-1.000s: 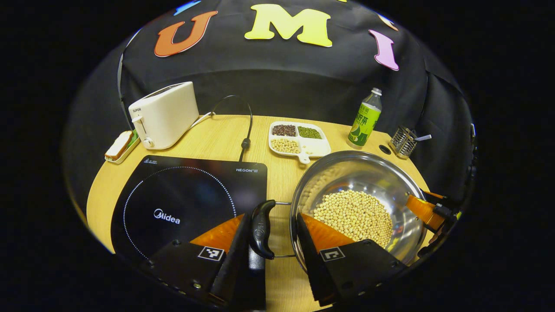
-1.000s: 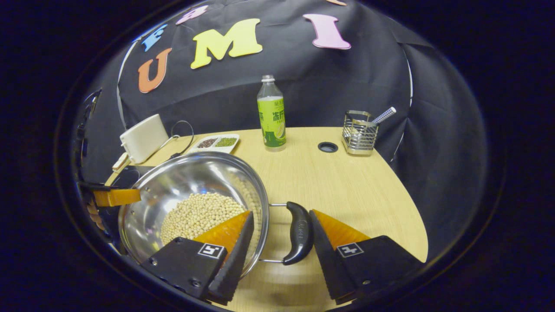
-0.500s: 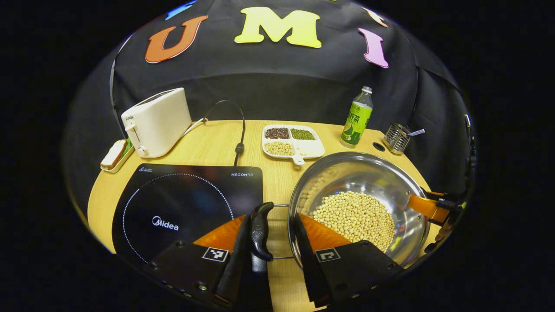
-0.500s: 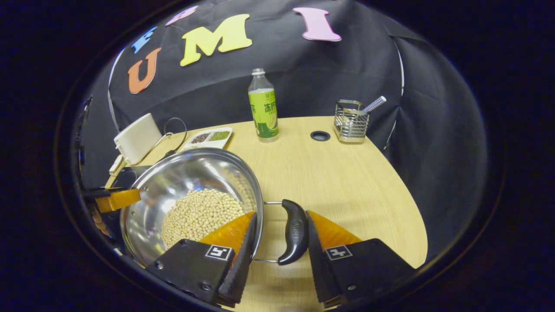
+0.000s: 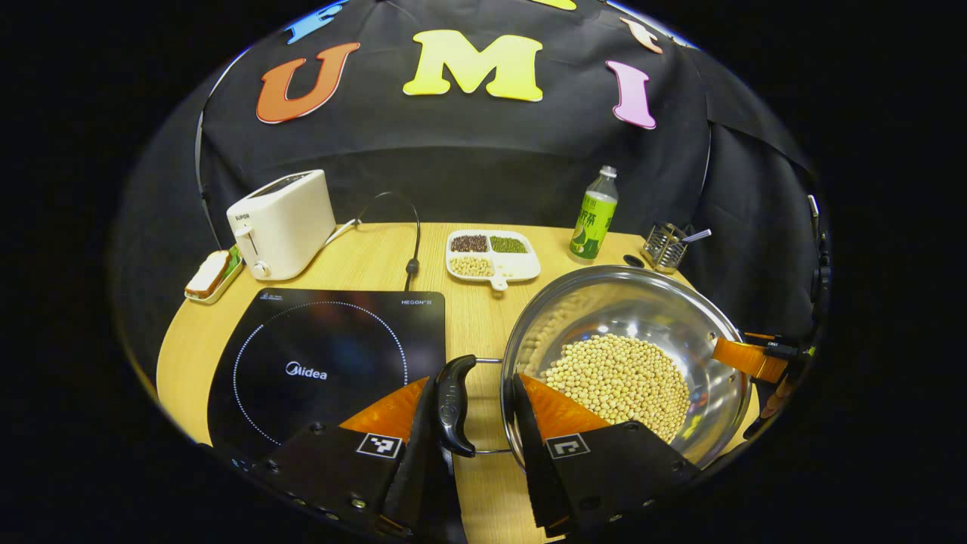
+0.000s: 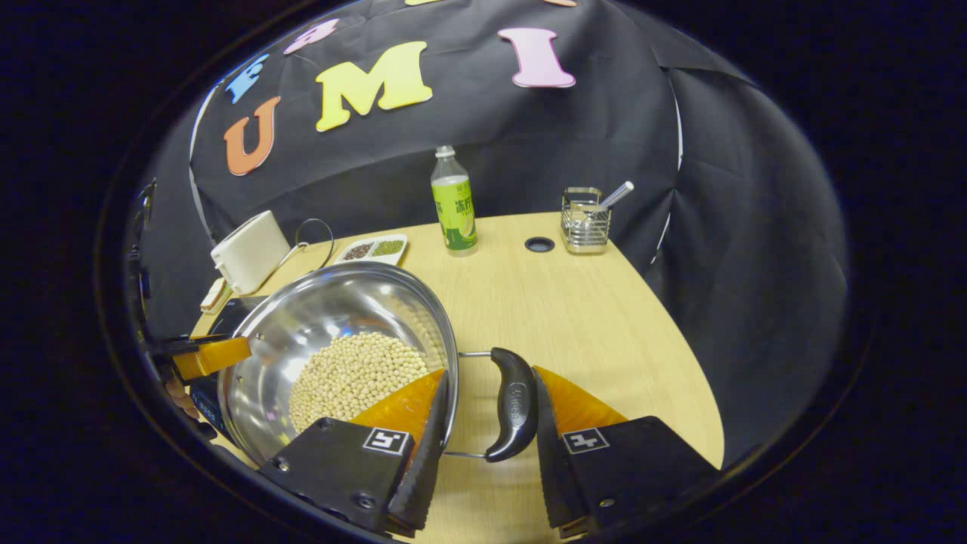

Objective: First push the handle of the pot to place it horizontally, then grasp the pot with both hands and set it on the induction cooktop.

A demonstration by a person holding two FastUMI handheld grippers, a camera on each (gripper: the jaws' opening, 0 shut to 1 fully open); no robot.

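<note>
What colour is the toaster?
The toaster is cream white, clearest in the left gripper view.

Steel pot (image 5: pixel 627 302), seemingly pale-yellow beans (image 5: pixel 616 374), black cooktop (image 5: pixel 325 355).

One pot (image 5: pixel 627 332), one cooktop (image 5: pixel 325 363), one toaster (image 5: pixel 281 221), one bottle (image 5: pixel 593 215), two trays (image 5: pixel 492 255).

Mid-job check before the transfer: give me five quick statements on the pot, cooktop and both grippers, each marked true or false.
1. The pot holds pale beans. True.
2. The pot sits on the induction cooktop. False: it is beside it, over the wooden table.
3. The left gripper straddles a black pot handle. True.
4. The right gripper is off by the bottle. False: it straddles the pot's other handle.
5. The cooktop surface is bare. True.
</note>
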